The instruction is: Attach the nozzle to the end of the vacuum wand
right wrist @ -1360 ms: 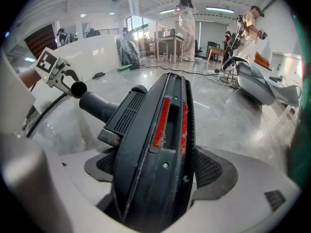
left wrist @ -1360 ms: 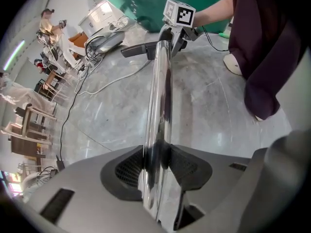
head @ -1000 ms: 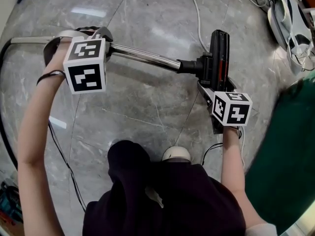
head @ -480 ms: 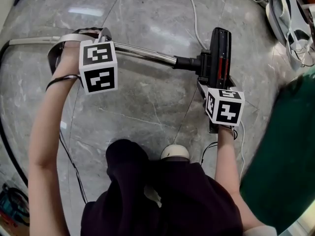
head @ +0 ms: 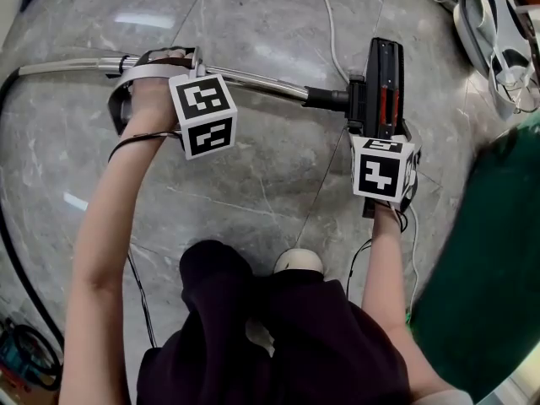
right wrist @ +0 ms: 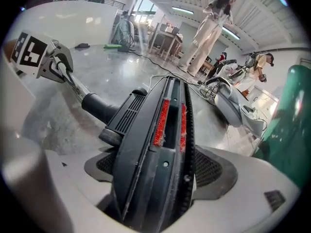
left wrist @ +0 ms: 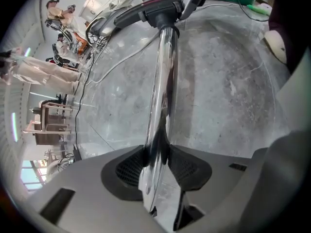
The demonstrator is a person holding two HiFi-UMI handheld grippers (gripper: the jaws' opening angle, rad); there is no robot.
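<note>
In the head view a chrome vacuum wand [head: 253, 81] runs across the floor from the left to a black nozzle [head: 381, 74] with red strips. The nozzle's black neck [head: 327, 99] sits over the wand's right end. My left gripper [head: 159, 62] is shut on the wand near its left part; its view shows the chrome tube [left wrist: 163, 86] pinched between both pads [left wrist: 127, 166]. My right gripper [head: 381, 137] is shut on the nozzle's near end. In the right gripper view the nozzle [right wrist: 163, 125] fills the gap between the jaws, which stand wide around it.
A white cable [head: 333, 24] crosses the marble floor behind the nozzle. A grey-and-white machine [head: 498, 40] lies at the top right, with a green object [head: 498, 251] at the right edge. A black hose [head: 13, 226] curves down the left. People [right wrist: 209, 28] stand far off.
My left gripper has shifted right and rolled, still on the wand. The nozzle with the right gripper has swung a little, so it stands more upright in the head view.
</note>
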